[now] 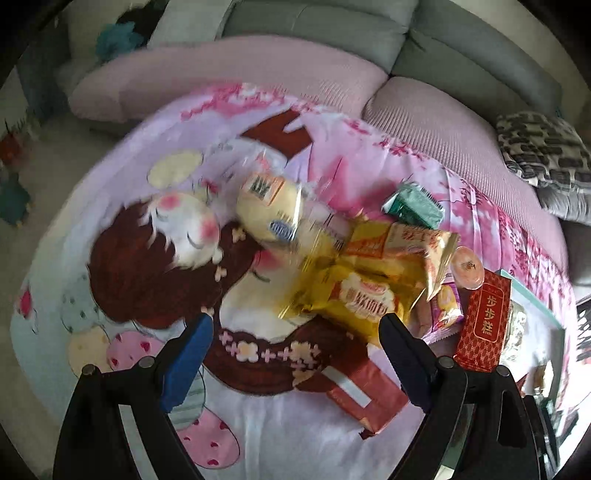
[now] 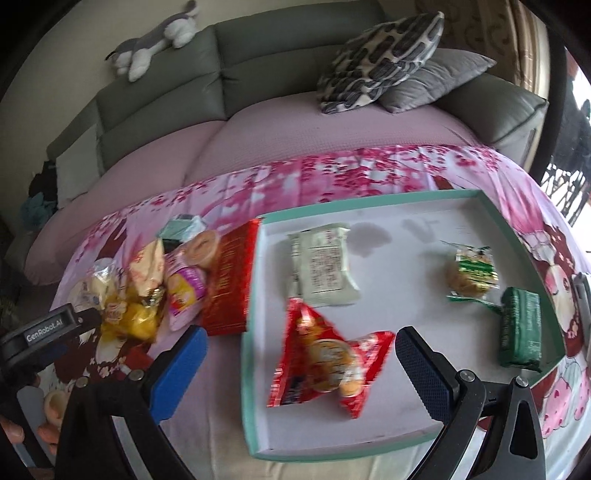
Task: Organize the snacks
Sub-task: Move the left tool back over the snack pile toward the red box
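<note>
two wrist fisheyes, both angled down over the cloth-covered bench toward the sofa.
left view sits close above the snack pile (image 1: 373, 273), facing the sofa (image 1: 317, 22), tray (image 1: 554, 317) at its right edge. right view sits close above the tray (image 2: 255, 406), pile (image 2: 147, 291) at left. shared: pile, red box (image 1: 484, 321) (image 2: 231, 284), tray, sofa (image 2: 258, 48).

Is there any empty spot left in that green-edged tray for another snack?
Yes. The tray floor is bare along its far wall, behind the pale packet and cookie packet, and at its near right, beside the red packet. The pile left of it is crowded.
</note>
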Tool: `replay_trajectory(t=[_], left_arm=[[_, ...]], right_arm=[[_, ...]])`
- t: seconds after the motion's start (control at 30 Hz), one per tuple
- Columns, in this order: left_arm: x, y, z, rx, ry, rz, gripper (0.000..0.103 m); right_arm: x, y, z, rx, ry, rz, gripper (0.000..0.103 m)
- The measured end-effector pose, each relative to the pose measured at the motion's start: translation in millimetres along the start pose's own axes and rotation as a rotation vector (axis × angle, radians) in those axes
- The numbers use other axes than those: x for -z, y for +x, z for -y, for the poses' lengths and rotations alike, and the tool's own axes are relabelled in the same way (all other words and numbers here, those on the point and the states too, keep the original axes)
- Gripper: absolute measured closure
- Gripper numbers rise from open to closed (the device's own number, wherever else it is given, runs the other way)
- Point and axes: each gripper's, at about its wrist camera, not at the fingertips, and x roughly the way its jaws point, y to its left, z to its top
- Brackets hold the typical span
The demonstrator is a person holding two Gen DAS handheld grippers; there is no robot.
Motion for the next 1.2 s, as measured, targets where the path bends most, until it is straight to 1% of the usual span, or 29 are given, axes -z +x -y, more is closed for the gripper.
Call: replay_trajectory(t=[0.1,0.27,0.5,0.6,0.8,0.83,1.0,1.03,1.1,1.13,1.2], left_arm=[[3.2,8.1,-4.1,0.032,-0.03,-0.05,0.012],[19.7,23.7,6.4,0.054,-0.015,-0.138,0.012],[34.4,32.5,19.0,0.076,-0.008,-0.198,0.012],[41.2,38.3,27.6,0.105,-0.01,-0.231,0.012],[52.3,46.0,53.4,0.076,0.063,-0.23,0.012],[54.1,46.5,60.1,0.067,0.093,-0.227,0.012],[57.3,56.2,83.8,0.007,0.15,-0.224,0.012],[58.4,55.9,85.8,0.004,0.156,-0.222,0.013],[60.1,54.1,89.7,0.015,0.154,-0.217,0.02],[60.5,51.9,89.4,0.02,0.15,-0.215,0.03],[58.7,50.7,86.5,0.04,0.142,-0.215,0.034]], right_arm=[[3.0,5.7,-9.1,0.017,-0.026,-0.019,0.0],[12.1,10.6,-23.5,0.037,-0.07,-0.052,0.0],[12.3,6.2,-23.9,0.045,-0.074,-0.041,0.0],[11.2,5.6,-19.8,0.053,-0.063,-0.041,0.0],[9.5,5.5,-15.0,0.054,-0.047,-0.042,0.0],[9.4,5.7,-14.9,0.054,-0.046,-0.042,0.0],[8.8,6.1,-11.7,0.058,-0.038,-0.045,0.0],[8.8,6.4,-11.4,0.058,-0.037,-0.046,0.0],[8.1,7.2,-9.8,0.06,-0.031,-0.05,0.0],[8.0,7.3,-9.4,0.061,-0.029,-0.051,0.0],[7.3,7.5,-7.8,0.063,-0.023,-0.053,0.0]])
